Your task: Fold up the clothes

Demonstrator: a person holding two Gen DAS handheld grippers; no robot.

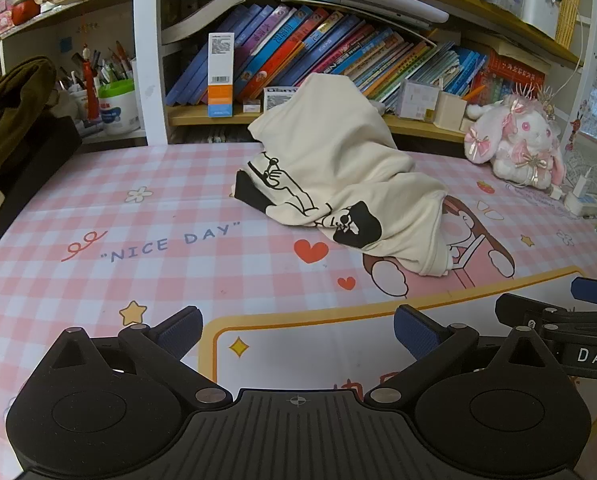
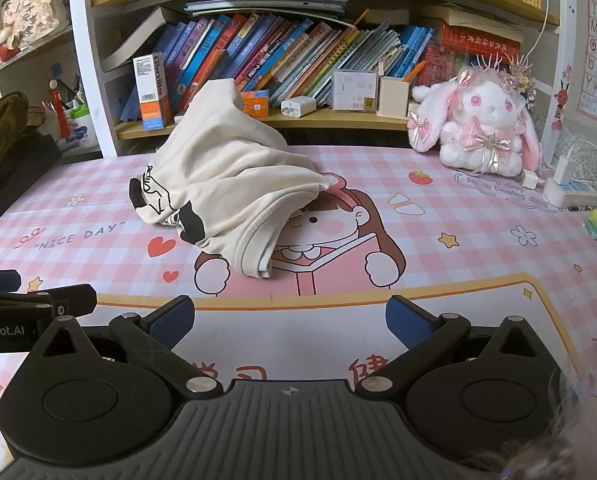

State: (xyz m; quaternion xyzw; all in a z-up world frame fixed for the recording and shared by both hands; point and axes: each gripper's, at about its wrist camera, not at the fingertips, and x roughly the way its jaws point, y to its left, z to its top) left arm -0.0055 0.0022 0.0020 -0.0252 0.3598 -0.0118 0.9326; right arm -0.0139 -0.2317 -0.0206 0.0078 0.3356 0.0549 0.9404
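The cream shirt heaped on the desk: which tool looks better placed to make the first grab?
Probably the right tool: the cream shirt has its ribbed hem trailing almost straight ahead of it. From the left tool that end lies off to the right. Both are open and empty.

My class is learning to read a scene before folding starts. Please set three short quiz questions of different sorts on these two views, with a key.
1. True or false: the cream cotton T-shirt with black cartoon print lies flat and spread out.
2. Which stands right of it? A) white plush rabbit with pink bows B) a kettle C) a lamp
3. Fill in: both the left gripper and right gripper are ____.

Key: 1 false, it is heaped against the wooden bookshelf; 2 A; 3 open.
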